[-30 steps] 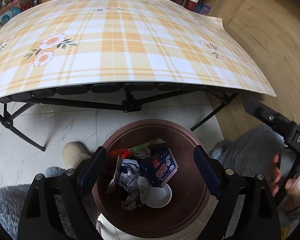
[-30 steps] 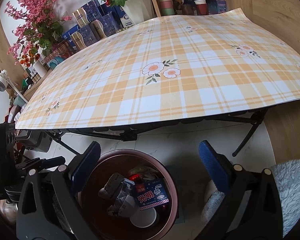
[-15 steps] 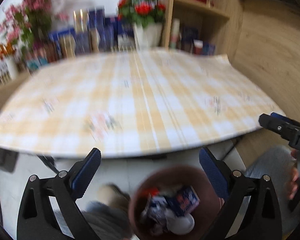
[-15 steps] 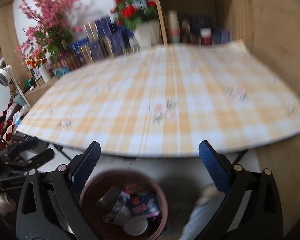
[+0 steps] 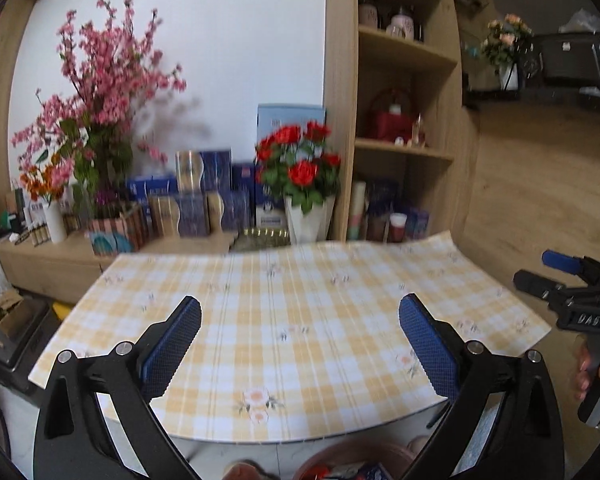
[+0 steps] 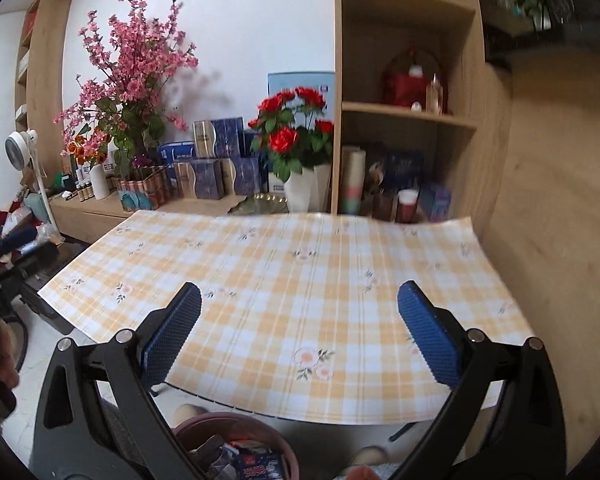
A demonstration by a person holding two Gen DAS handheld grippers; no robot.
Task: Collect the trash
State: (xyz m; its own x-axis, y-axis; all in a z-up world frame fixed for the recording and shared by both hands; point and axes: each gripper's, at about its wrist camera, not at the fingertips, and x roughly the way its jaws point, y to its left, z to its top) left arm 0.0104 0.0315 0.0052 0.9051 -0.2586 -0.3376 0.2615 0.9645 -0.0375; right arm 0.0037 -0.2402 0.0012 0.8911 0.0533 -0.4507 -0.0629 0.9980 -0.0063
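Above the checked tablecloth (image 6: 300, 300) now, both views have swung up off the bin (image 6: 236, 448). Left gripper (image 5: 300, 344) and right gripper (image 6: 299, 340) both gape, holding nothing. Trash (image 6: 256, 462) sits binned below the table's near edge; collection looks finished.

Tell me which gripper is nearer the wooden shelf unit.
Right. The right gripper sits toward the shelf unit's side; the left gripper is farther left of it.

Left hand-held gripper (image 5: 300, 340): raised from over the trash bin (image 5: 352, 462) to above the tabletop's (image 5: 300, 280) near edge.
Right hand-held gripper (image 6: 299, 334): likewise lifted; bin at bottom edge.
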